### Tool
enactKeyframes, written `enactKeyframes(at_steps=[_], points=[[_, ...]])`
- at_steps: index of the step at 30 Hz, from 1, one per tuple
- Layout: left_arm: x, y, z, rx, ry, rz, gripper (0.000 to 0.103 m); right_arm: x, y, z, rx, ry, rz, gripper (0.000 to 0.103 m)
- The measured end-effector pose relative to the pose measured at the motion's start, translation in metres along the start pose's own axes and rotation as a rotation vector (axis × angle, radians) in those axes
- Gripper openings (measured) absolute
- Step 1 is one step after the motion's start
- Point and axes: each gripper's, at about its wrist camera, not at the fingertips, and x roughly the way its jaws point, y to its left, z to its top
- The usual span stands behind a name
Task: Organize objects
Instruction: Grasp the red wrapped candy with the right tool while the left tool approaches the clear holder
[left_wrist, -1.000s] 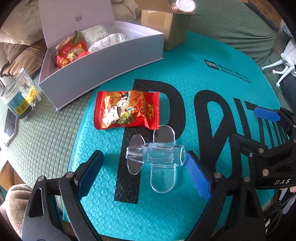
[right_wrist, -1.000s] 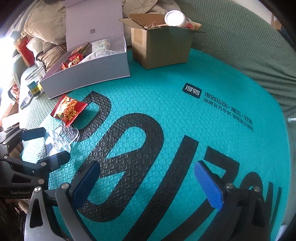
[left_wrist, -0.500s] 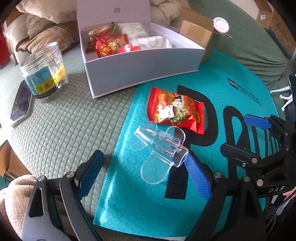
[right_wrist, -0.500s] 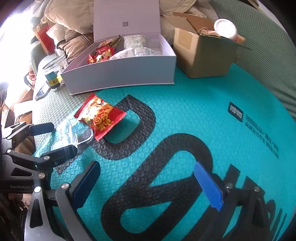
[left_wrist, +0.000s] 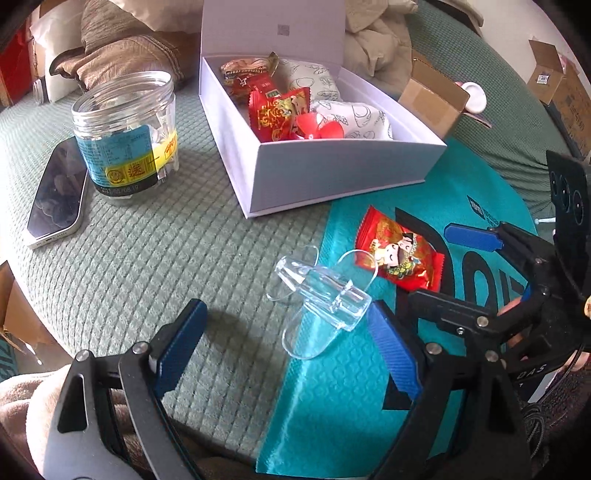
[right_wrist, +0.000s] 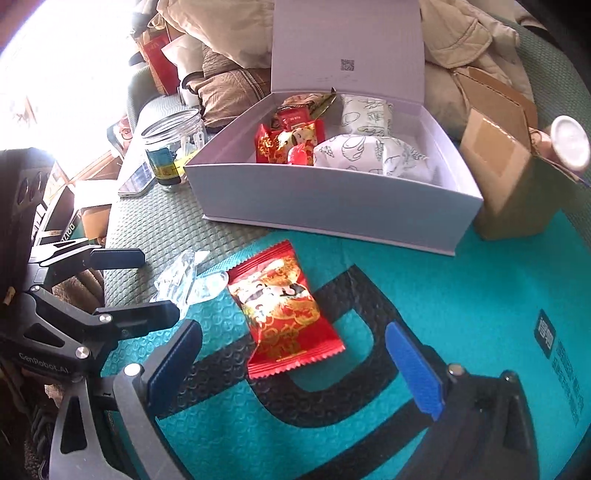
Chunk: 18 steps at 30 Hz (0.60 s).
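A clear plastic clip (left_wrist: 319, 291) lies at the left edge of the teal mat (left_wrist: 369, 387), just ahead of my open left gripper (left_wrist: 286, 343) and near its right pad; it also shows in the right wrist view (right_wrist: 184, 280). A red snack packet (left_wrist: 400, 254) lies on the mat; in the right wrist view the packet (right_wrist: 286, 314) is just ahead of my open, empty right gripper (right_wrist: 295, 373). An open white box (left_wrist: 332, 173) holds red packets and white wrapped buns. A clear jar (left_wrist: 125, 133) stands open to its left.
A phone (left_wrist: 57, 195) lies left of the jar on the green cloth. A brown cardboard box (right_wrist: 506, 177) with a white-capped bottle stands right of the white box. Pillows and fabric pile up behind. The two grippers are close together.
Both views have swung left toward the box and jar. The clip has shifted left to the mat's edge, staying by my left gripper's right pad. The red packet now lies just ahead of my right gripper.
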Motion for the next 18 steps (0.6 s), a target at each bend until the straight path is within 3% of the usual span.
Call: enactKeyframes(at_steps=[5, 9, 13, 15, 17, 18], points=[[0.004, -0.002, 0.007, 0.019, -0.013, -0.077, 0.088, 0.016, 0.002, -0.003, -0.028, 0.043, -0.035, 0.077], [0.017, -0.009, 0.013, 0.060, 0.002, -0.068, 0.088, 0.016, 0.007, -0.006, -0.063, 0.015, -0.030, 0.068], [0.020, -0.011, 0.015, 0.072, -0.006, -0.058, 0.088, 0.013, 0.001, -0.008, -0.019, -0.007, -0.055, 0.051], [0.022, -0.014, 0.015, 0.088, -0.004, -0.042, 0.087, 0.011, -0.006, -0.009, 0.023, -0.012, -0.057, 0.051], [0.020, -0.016, 0.013, 0.103, -0.024, -0.010, 0.068, 0.010, -0.009, -0.011, 0.037, -0.017, -0.056, 0.050], [0.020, -0.016, 0.013, 0.105, -0.029, 0.003, 0.064, 0.009, -0.008, -0.012, 0.035, -0.017, -0.063, 0.050]])
